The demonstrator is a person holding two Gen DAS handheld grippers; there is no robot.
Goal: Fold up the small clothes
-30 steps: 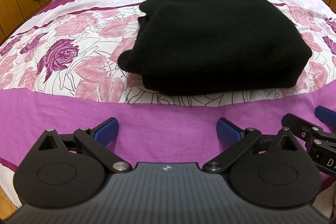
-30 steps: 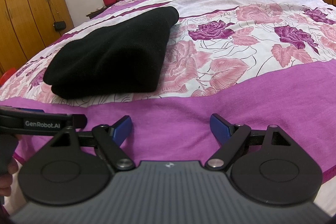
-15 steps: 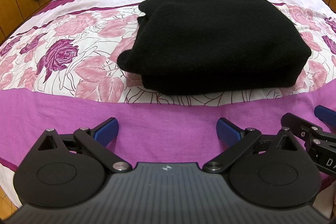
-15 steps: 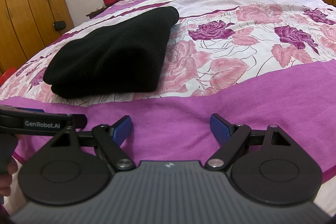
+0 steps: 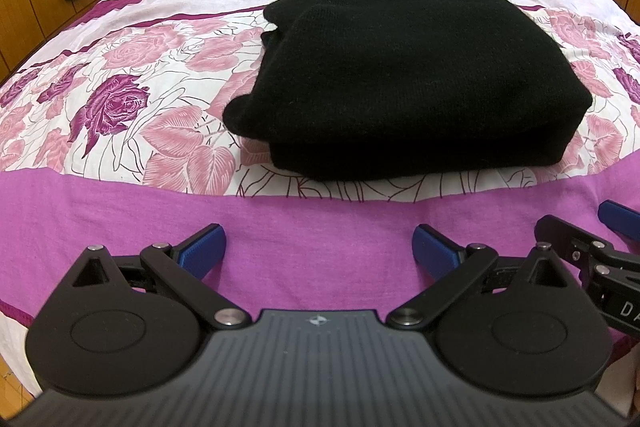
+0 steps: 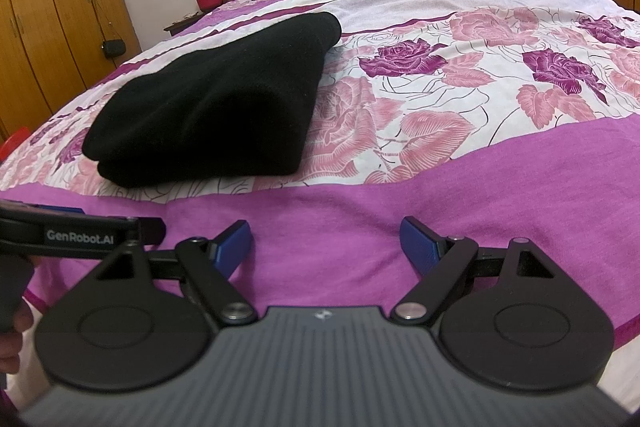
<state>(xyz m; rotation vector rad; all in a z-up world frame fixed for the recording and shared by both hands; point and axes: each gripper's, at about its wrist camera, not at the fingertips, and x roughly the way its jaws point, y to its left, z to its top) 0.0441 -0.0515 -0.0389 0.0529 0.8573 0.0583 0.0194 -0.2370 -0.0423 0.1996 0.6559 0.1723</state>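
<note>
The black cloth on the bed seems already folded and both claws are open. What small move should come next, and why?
Probably none on the cloth: draw both claws back. The black garment lies as a neat folded stack on the floral bedspread. The left claw and right claw stand open and empty above the purple band, short of the garment, so the fold looks finished.

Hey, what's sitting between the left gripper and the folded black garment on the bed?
Nothing but bedspread: in the left wrist view, a bare magenta band separates the open left gripper from the black garment.
</note>
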